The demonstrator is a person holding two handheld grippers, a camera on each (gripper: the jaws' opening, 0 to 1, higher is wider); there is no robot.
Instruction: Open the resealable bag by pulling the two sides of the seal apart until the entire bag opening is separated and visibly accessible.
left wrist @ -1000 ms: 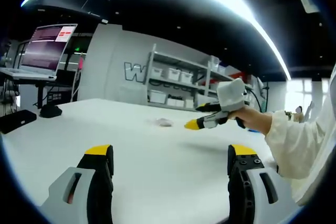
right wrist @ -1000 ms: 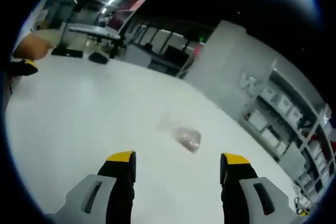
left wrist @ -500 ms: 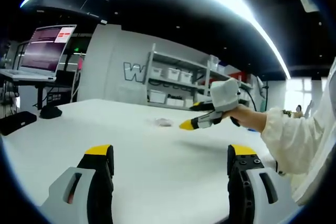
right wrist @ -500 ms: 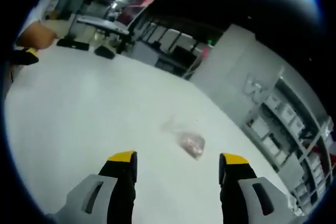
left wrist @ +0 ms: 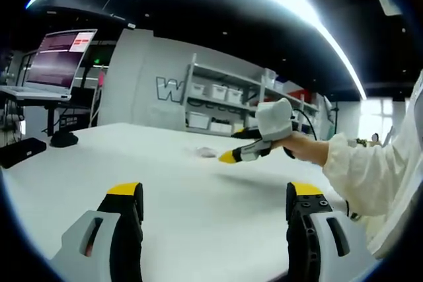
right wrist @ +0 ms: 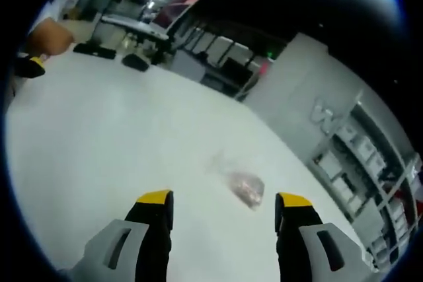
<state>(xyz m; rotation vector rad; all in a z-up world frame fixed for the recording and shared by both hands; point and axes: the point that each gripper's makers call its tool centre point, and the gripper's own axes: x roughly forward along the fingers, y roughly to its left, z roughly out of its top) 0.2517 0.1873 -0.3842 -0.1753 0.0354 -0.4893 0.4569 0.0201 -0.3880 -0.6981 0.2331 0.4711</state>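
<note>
Two open grippers (left wrist: 211,212) (right wrist: 225,219) face bag (right wrist: 241,183), table (right wrist: 99,137).

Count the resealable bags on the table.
1. The resealable bag lies on the white table, just ahead of the right gripper; in the left gripper view it sits mid-table.

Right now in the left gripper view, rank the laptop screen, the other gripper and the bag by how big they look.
1. Laptop screen and right gripper: look alike, and distances differ, so unranked.
2. Bag: clearly smallest.
</note>
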